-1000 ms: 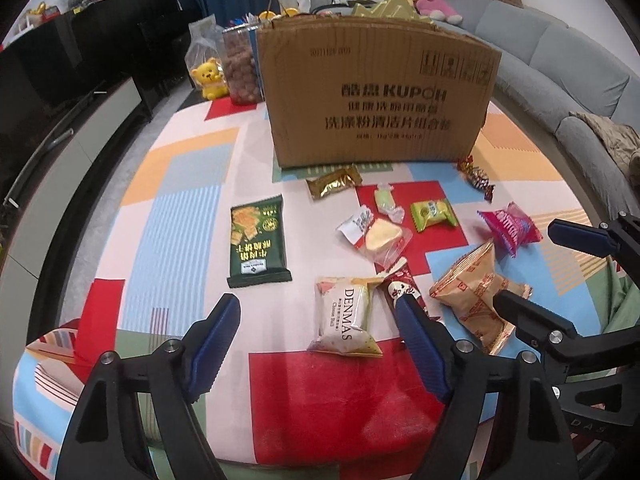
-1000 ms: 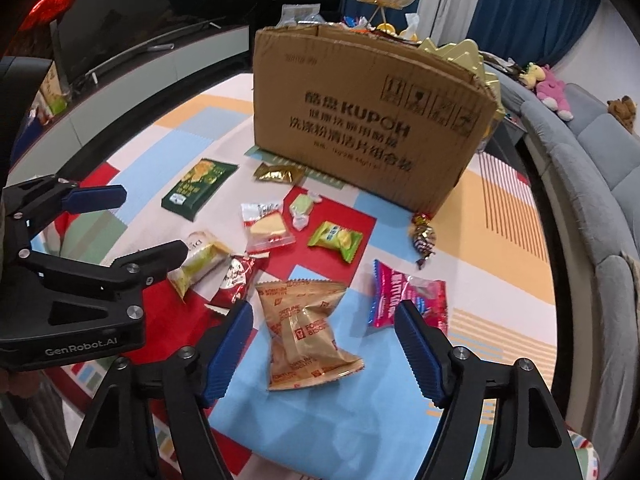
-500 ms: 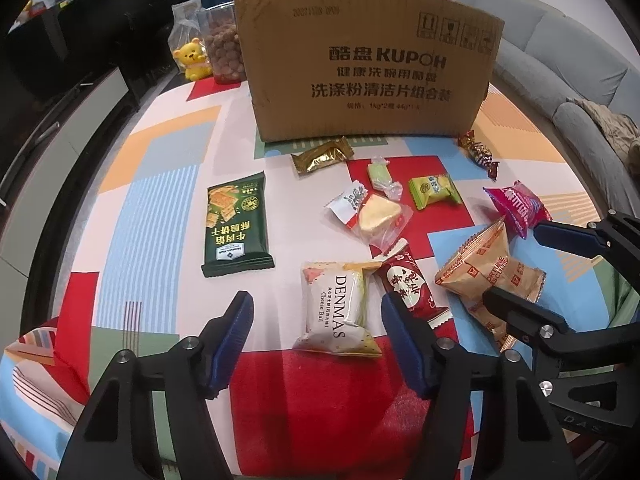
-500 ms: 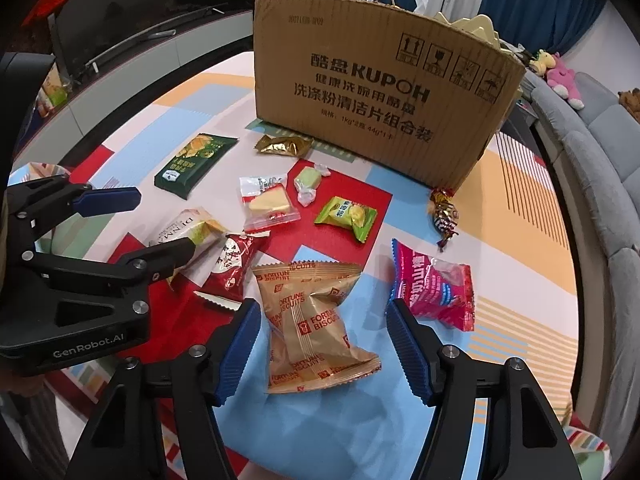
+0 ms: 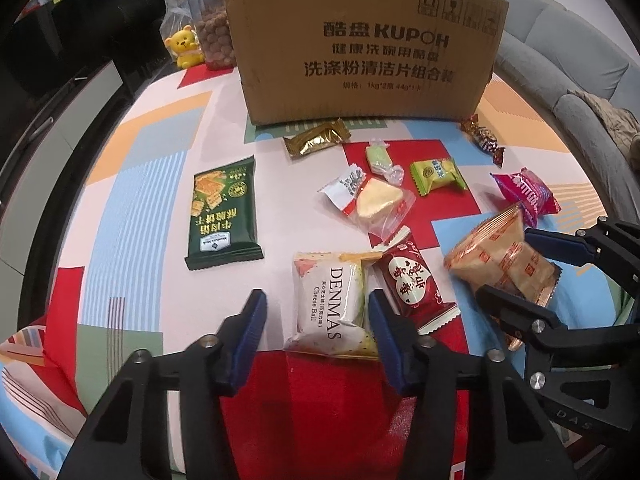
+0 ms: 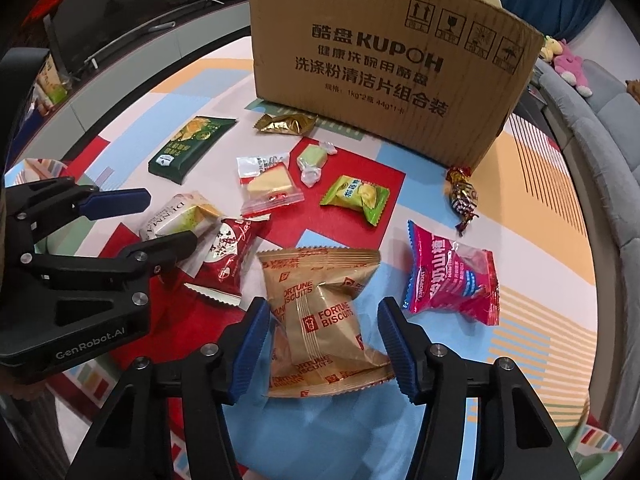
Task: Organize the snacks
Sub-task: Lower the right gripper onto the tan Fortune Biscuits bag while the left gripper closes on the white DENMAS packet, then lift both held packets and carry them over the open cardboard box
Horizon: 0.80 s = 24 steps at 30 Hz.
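Crinkly foil and plastic snack packets lie scattered on the patchwork-patterned worktop (image 5: 132,184) before a corrugated cardboard box (image 5: 360,44). The left hand-held gripper (image 5: 316,322) spreads wide around a white cheese-ball packet (image 5: 332,300); the right hand-held gripper (image 6: 326,334) gapes around a tan biscuit packet (image 6: 320,316), bare cloth alongside.

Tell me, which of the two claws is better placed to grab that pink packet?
The right gripper, probably. The pink packet lies just beyond its right finger, while the left gripper is open around the white DENMAS pack, farther off.
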Tool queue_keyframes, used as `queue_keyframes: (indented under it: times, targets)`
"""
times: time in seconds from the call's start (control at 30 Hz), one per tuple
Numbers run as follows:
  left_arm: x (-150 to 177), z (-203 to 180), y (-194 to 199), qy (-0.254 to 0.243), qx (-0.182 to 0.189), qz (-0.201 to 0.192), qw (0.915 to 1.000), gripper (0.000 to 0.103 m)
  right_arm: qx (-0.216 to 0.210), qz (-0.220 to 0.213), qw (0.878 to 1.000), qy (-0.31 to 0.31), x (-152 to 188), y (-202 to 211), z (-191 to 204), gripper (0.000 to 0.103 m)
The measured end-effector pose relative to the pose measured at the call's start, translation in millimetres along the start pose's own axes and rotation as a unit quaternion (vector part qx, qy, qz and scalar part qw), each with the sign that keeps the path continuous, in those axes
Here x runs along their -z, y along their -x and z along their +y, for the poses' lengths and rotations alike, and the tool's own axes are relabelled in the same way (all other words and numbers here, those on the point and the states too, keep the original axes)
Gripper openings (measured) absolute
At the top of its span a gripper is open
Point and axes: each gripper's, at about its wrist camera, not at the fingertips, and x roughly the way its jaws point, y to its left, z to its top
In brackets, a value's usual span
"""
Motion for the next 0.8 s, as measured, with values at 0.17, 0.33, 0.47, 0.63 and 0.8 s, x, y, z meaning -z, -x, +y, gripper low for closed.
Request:
queue_keyframes:
  times: [0.17, 0.33, 0.47, 0.63, 0.8]
  targets:
    - [1, 0, -3, 0.000, 0.003, 0.000, 1.0000, 0.039, -0.004, 0.002, 1.000, -0.005, 2, -3, -1, 0.047]
    - [2, -1, -1, -0.006, -0.001, -0.005, 1.0000, 0.036, -0.001, -0.002, 1.000, -0.006, 3, -1, -1, 0.044]
    - [0, -1, 5, -0.008, -0.007, -0.015, 0.9998, 0.036, 0.000, -0.007, 1.000, -0.006, 2, 4, -1, 0.043]
    - [-1, -1, 12, -0.010, -0.016, -0.022, 0.9996, 0.035, -0.002, -0.014, 1.000, -0.007, -1, 11, -1, 0.043]
    - [-2, -2, 20, -0.012, -0.022, -0.028, 0.9993, 0.035, -0.003, -0.022, 1.000, -0.013, -2, 21, -2, 0.042]
